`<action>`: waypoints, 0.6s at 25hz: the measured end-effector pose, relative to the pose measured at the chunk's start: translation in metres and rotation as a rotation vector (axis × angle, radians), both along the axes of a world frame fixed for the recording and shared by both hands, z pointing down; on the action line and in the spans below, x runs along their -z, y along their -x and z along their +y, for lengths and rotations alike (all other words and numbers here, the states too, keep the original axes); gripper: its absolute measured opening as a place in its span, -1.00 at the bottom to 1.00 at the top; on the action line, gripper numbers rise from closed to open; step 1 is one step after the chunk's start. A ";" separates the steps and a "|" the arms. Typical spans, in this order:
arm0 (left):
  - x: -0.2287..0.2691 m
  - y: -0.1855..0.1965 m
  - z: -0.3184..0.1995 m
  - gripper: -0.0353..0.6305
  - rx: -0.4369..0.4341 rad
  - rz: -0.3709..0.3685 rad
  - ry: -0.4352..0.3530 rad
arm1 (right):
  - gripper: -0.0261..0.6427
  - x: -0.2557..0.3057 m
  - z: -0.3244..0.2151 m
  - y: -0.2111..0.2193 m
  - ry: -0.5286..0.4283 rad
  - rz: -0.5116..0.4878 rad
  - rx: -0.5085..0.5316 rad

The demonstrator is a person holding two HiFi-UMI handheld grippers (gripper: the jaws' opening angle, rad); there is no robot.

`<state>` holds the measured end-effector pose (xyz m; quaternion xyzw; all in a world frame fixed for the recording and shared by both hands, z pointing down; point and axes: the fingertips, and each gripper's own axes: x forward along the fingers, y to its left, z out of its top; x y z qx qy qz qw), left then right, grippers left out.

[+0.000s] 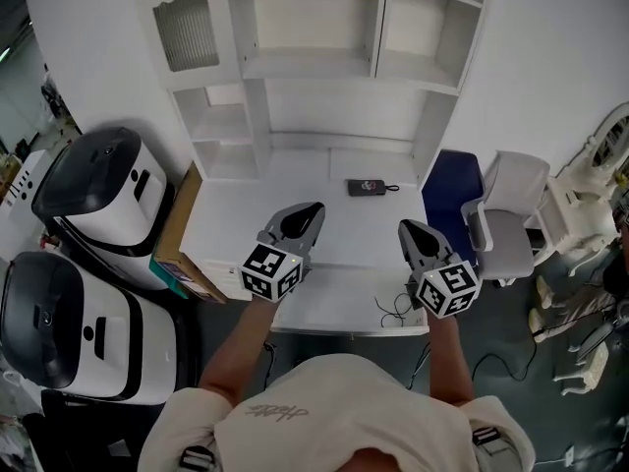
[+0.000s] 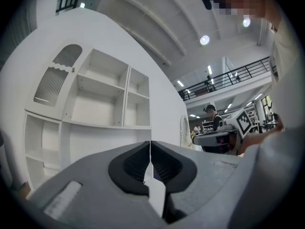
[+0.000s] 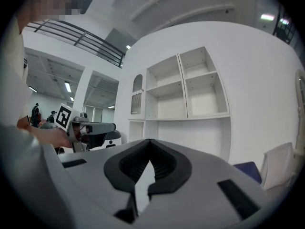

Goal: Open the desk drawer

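Note:
The white desk (image 1: 256, 214) with its shelf hutch (image 1: 314, 47) lies below me in the head view. From this steep angle I can't make out a drawer front; a seam crosses the top near the front edge (image 1: 344, 330). My left gripper (image 1: 313, 209) and my right gripper (image 1: 405, 226) hover side by side above the desk, both pointing at the hutch. In the left gripper view the left gripper (image 2: 150, 144) is shut and empty. The right gripper (image 3: 149, 141) is likewise shut and empty in its own view. Each view shows the hutch (image 2: 102, 99) (image 3: 183, 87) ahead.
A small black device (image 1: 367, 187) lies on the desk and a thin cable (image 1: 396, 308) curls at the front right. Two white-and-black machines (image 1: 98, 190) (image 1: 59, 327) and a cardboard box (image 1: 182, 234) stand left. A blue chair (image 1: 452, 180) and a pale chair (image 1: 511, 214) stand right.

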<state>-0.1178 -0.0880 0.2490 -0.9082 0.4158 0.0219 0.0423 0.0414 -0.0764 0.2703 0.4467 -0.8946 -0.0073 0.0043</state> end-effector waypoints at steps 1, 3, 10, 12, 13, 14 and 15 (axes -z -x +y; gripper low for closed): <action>0.008 0.003 -0.001 -0.84 0.004 0.014 -0.012 | -0.92 0.009 0.000 -0.002 -0.020 -0.003 -0.005; 0.020 0.010 -0.003 -0.84 0.024 0.027 -0.036 | -0.92 0.025 0.000 -0.004 -0.059 -0.010 -0.019; 0.034 0.025 -0.001 -0.84 0.135 -0.149 -0.148 | -0.92 0.053 -0.002 -0.003 -0.105 -0.046 -0.037; 0.029 0.021 0.001 -0.84 0.116 -0.135 -0.121 | -0.92 0.051 -0.001 -0.002 -0.103 -0.040 -0.038; 0.026 0.019 0.001 -0.84 0.097 -0.105 -0.097 | -0.92 0.048 0.000 -0.002 -0.102 -0.027 -0.040; 0.023 0.019 0.001 -0.84 0.086 -0.079 -0.077 | -0.92 0.045 0.001 0.000 -0.101 -0.011 -0.043; 0.020 0.021 0.001 -0.84 0.085 -0.063 -0.062 | -0.92 0.041 0.002 0.001 -0.099 0.005 -0.045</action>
